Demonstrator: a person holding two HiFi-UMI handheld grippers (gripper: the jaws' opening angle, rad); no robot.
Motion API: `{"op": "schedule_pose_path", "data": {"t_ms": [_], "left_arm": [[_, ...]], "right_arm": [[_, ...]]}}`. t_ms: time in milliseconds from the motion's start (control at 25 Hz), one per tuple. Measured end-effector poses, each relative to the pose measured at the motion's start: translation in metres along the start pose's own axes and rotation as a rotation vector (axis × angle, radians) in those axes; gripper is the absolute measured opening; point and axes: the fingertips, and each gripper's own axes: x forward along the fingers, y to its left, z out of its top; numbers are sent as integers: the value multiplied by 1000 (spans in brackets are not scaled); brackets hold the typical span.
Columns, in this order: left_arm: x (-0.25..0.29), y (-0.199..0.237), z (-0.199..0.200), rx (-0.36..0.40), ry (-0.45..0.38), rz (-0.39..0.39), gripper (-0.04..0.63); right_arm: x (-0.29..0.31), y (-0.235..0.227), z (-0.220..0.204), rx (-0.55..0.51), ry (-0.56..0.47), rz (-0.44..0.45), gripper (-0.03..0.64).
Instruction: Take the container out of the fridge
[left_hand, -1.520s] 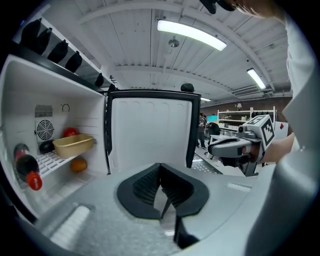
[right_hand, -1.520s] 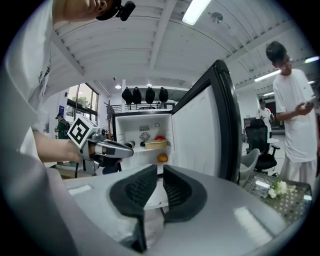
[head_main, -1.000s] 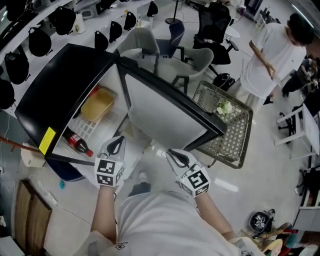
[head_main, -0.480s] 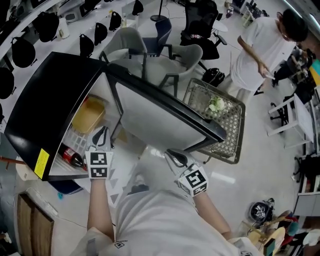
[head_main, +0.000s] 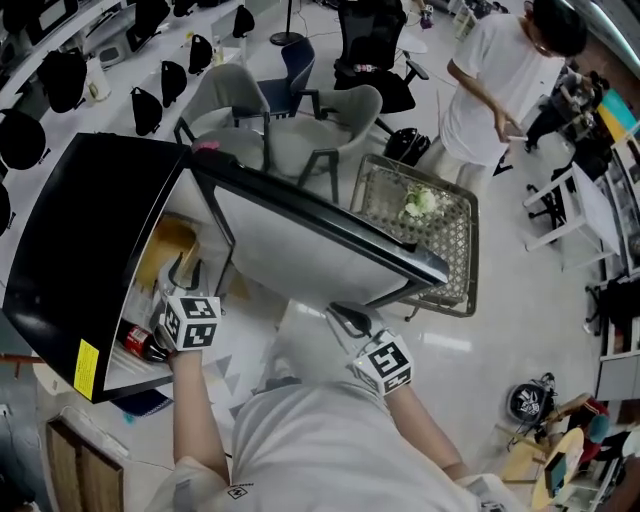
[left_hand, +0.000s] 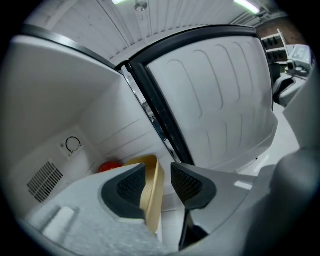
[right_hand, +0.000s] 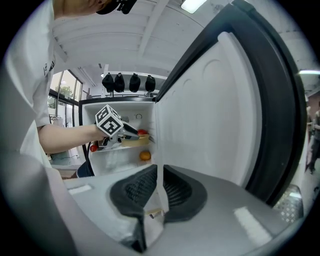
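The black fridge (head_main: 90, 230) stands open, its white door (head_main: 300, 240) swung wide. A tan container (head_main: 170, 240) sits on the upper shelf. My left gripper (head_main: 180, 275) reaches into the fridge, and its jaws are opening. The container's wall (left_hand: 152, 195) stands between the pads, close to the left one and clear of the right one. My right gripper (right_hand: 159, 187) is shut on the edge of the door (right_hand: 205, 110). In the right gripper view, the left gripper (right_hand: 132, 132) rests at the container (right_hand: 135, 142).
A cola bottle (head_main: 140, 343) lies on the lower shelf. An orange (right_hand: 145, 156) and a red thing (left_hand: 109, 166) are also inside. A wire basket (head_main: 420, 240) stands behind the door, with grey chairs (head_main: 340, 120) and a person (head_main: 490, 90) further off.
My left gripper has moved from in front of the fridge up into it, onto the container's rim, and its fingers have spread. The right gripper has stayed on the door.
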Motion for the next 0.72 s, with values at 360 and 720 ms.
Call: {"op": "schedule_pose_path", "data": {"t_ms": [360, 720], "left_arm": [[34, 5, -17, 124, 135, -44, 181], [48, 1, -39, 182, 214, -82, 133]], "right_arm": [[2, -4, -2, 19, -2, -60, 41], [1, -7, -1, 24, -8, -89, 41]]}}
